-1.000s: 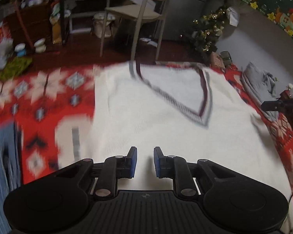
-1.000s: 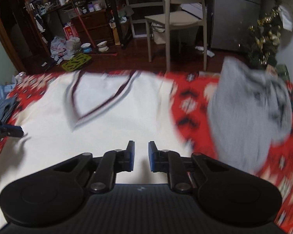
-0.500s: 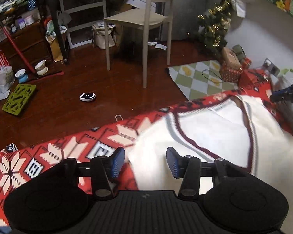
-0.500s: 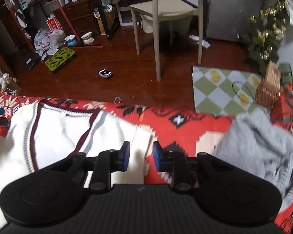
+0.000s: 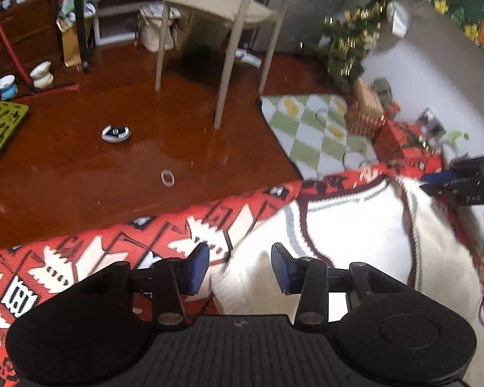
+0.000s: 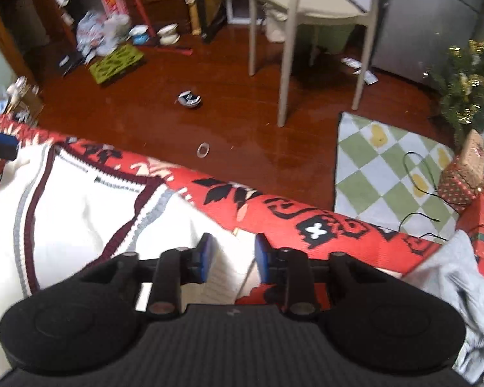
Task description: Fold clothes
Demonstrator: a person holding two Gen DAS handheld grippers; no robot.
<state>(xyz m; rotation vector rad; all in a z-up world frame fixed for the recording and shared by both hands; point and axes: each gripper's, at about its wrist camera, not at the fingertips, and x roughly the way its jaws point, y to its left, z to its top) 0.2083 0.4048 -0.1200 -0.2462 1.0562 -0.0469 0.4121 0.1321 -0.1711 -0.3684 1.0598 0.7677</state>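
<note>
A cream V-neck sweater [image 5: 355, 232] with maroon and grey trim lies flat on a red patterned blanket [image 5: 113, 251], its collar toward the blanket's far edge. My left gripper [image 5: 240, 266] hovers over the sweater's left shoulder corner. Its jaws are apart and closing, with the cloth edge below and between them, unpressed. In the right wrist view, my right gripper [image 6: 234, 258] stands over the sweater's [image 6: 80, 219] right shoulder edge, jaws opening, with cloth between the blue pads but not gripped. Each gripper shows at the other view's side edge.
A grey garment [image 6: 451, 277] lies crumpled on the blanket [image 6: 322, 222] at the right. Beyond the blanket's edge is wooden floor with a beige chair [image 5: 222, 6], a green checked mat [image 5: 313, 129], a small Christmas tree [image 5: 348, 45], gift boxes and a small round device [image 5: 115, 133].
Both grippers moved from over the sweater's middle toward its collar end, each to a shoulder near the blanket's edge. Both pairs of jaws stand wider than a second ago.
</note>
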